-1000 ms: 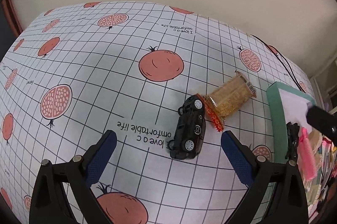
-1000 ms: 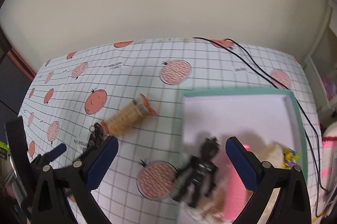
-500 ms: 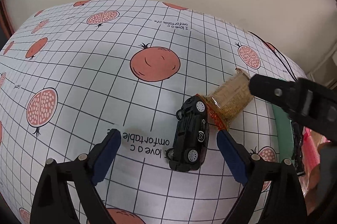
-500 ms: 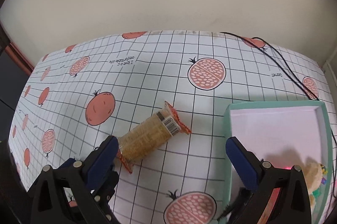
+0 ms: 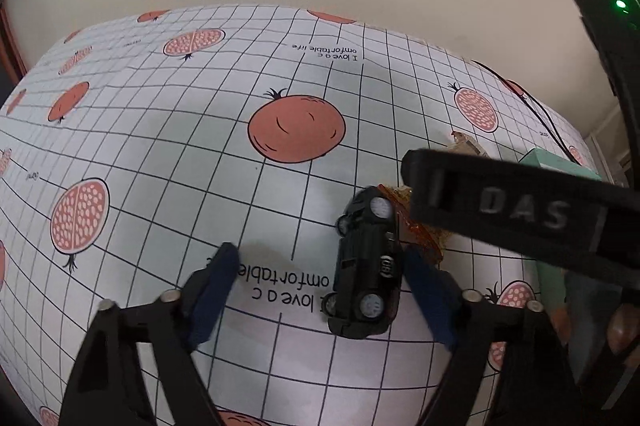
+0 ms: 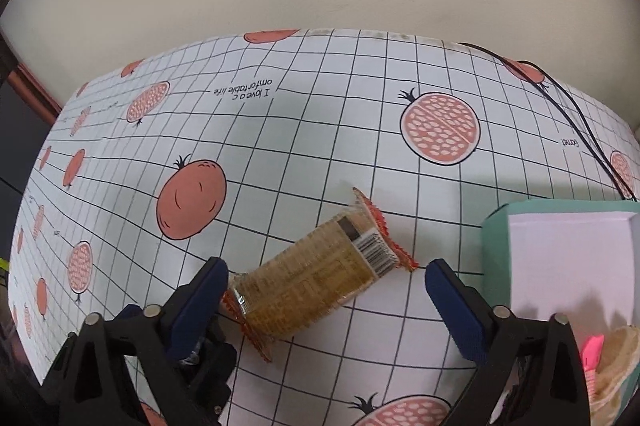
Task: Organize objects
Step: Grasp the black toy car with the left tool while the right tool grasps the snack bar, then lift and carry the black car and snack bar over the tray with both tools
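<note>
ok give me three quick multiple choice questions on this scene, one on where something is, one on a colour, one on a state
1. Where is the toy car?
A. in the box
B. between the left gripper's fingers
C. on top of the snack pack

2. What colour is the box's rim?
A. green
B. red
C. yellow

3. How does the right gripper stand?
A. shut on the snack pack
B. open around the snack pack
C. shut on nothing

Answers:
1 B, the car lies on the cloth between the blue fingers.
2 A, the rim shows green.
3 B, the fingers stand wide apart on either side of the pack.
</note>
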Demonstrator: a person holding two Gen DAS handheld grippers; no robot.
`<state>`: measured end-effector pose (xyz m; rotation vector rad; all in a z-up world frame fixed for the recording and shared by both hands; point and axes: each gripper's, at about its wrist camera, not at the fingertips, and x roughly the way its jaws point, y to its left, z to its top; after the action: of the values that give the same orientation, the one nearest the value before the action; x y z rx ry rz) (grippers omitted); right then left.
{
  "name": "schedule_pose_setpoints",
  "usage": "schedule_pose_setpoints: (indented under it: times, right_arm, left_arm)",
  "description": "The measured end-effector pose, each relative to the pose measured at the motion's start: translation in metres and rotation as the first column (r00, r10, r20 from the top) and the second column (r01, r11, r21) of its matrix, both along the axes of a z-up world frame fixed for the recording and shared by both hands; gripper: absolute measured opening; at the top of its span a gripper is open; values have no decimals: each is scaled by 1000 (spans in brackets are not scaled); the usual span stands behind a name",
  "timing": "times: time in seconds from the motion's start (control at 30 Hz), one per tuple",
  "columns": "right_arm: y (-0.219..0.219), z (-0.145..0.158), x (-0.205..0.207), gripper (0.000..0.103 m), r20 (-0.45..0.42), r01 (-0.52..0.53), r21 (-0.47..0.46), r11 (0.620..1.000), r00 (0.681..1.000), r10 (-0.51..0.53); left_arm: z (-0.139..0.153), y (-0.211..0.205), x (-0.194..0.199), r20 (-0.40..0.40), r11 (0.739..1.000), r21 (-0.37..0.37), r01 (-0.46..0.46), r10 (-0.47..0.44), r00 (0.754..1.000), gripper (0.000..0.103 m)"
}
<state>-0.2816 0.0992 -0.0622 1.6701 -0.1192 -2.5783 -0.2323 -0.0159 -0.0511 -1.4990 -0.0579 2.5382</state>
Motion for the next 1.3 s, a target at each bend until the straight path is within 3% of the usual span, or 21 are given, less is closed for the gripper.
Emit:
schedule_pose_setpoints:
  times: [0.07, 0.2, 0.33, 0.4, 0.53, 0.67, 1.3]
  right_arm:
    - [-1, -3, -1, 90, 6, 6, 5, 1000, 1000, -6]
    - [-3, -3, 0, 76, 9, -1, 17, 1000, 1000, 0]
    - [-2, -2, -1, 71, 11, -3, 18, 1000, 1000, 3]
    - [-2, -2, -1, 69, 11, -9, 24, 1000, 1000, 8]
    - [0, -1, 2, 65, 11, -19, 34, 999, 1000, 19]
    - [-1, -1, 6, 64, 9, -43, 53, 998, 999, 42]
    - [-6, 2, 65, 58, 17, -155, 110, 982, 988, 154]
  left_arm:
    - [0, -1, 0, -1, 1000, 4, -1, 1, 1000, 82]
    - [1, -1, 2, -9, 1000, -4, 0, 0, 1000, 70]
    - [2, 1, 3, -10, 1000, -1, 8, -8, 1000, 64]
    - [2, 3, 5, -15, 1000, -9, 9, -10, 1000, 53]
    - [3, -1, 5, -20, 1000, -7, -4, 4, 1000, 46]
    - [3, -8, 6, -23, 999, -10, -32, 32, 999, 30]
    - [3, -15, 23, -3, 998, -2, -60, 60, 998, 30]
